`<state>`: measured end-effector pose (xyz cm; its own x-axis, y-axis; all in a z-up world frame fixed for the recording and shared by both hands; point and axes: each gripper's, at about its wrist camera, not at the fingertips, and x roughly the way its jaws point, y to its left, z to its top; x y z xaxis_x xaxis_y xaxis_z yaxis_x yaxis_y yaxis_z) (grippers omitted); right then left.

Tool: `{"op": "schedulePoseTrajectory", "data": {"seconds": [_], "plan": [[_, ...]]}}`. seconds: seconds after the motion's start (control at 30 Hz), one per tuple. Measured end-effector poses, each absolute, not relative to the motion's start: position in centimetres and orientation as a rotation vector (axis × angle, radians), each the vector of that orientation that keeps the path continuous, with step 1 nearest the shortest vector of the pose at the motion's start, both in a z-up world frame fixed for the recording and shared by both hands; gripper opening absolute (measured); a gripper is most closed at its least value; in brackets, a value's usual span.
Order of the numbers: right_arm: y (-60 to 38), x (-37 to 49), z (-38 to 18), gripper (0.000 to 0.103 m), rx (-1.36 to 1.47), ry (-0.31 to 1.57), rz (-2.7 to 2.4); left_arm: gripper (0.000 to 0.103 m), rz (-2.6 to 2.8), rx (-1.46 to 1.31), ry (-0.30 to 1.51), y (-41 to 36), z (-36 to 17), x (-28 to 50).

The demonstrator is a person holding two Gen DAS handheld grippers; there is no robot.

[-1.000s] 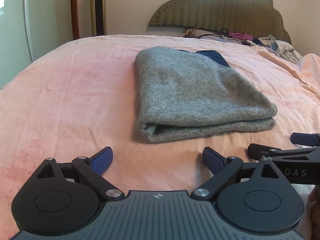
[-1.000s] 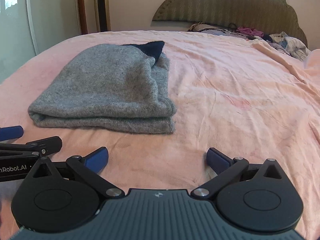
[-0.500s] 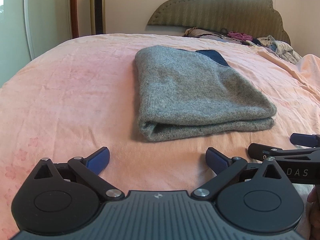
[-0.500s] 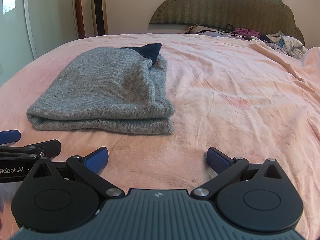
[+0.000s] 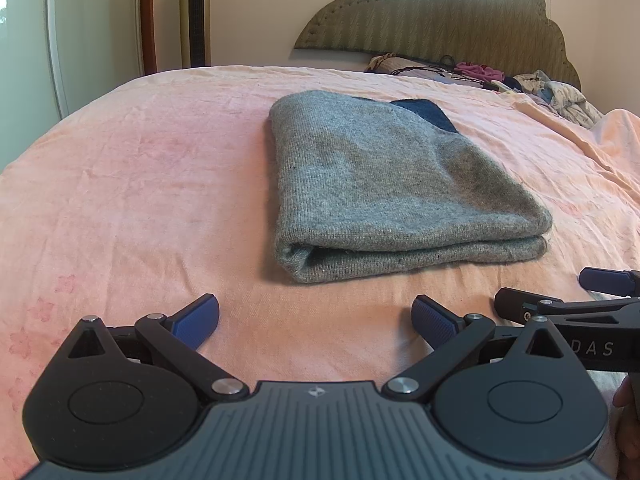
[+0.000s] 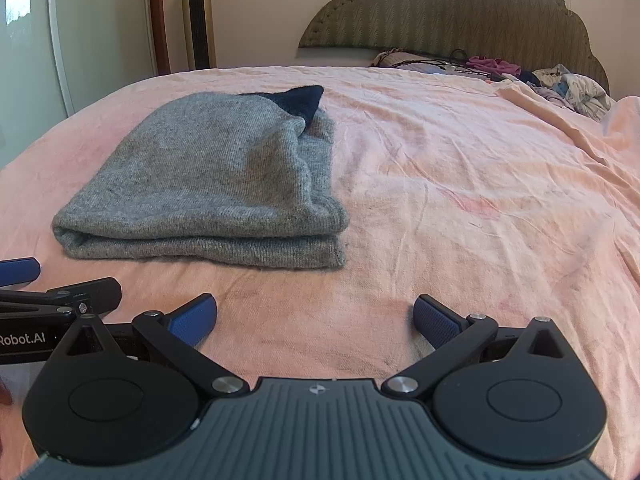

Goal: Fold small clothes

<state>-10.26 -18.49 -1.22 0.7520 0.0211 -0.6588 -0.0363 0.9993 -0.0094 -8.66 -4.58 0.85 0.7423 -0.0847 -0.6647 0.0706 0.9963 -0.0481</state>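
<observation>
A grey knit garment [image 5: 384, 188] lies folded flat on the pink bed [image 5: 140, 200], toward the middle, a dark blue part [image 5: 428, 114] showing at its far end toward the headboard [image 5: 432, 12]. Both the left tongs [image 5: 316, 316] and the right tongs [image 6: 316, 316] are spread wide and empty, near the bed's near edge, apart from the garment. Loose clothes [image 6: 568, 88] are heaped at the headboard's right.

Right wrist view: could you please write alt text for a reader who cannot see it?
A folded grey knit garment with a dark navy part at its far end lies on a pink bedsheet, ahead and left of the open, empty right gripper. The left gripper shows at the left edge; loose clothes lie by the headboard.
</observation>
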Motion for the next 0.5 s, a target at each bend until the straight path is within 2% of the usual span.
{"op": "schedulePoseTrajectory", "data": {"seconds": [0.5], "plan": [[-18.48, -10.27, -1.22, 0.103, -0.023, 0.72, 0.031, 0.103, -0.074, 0.01, 0.747, -4.85, 0.88, -8.43]]}}
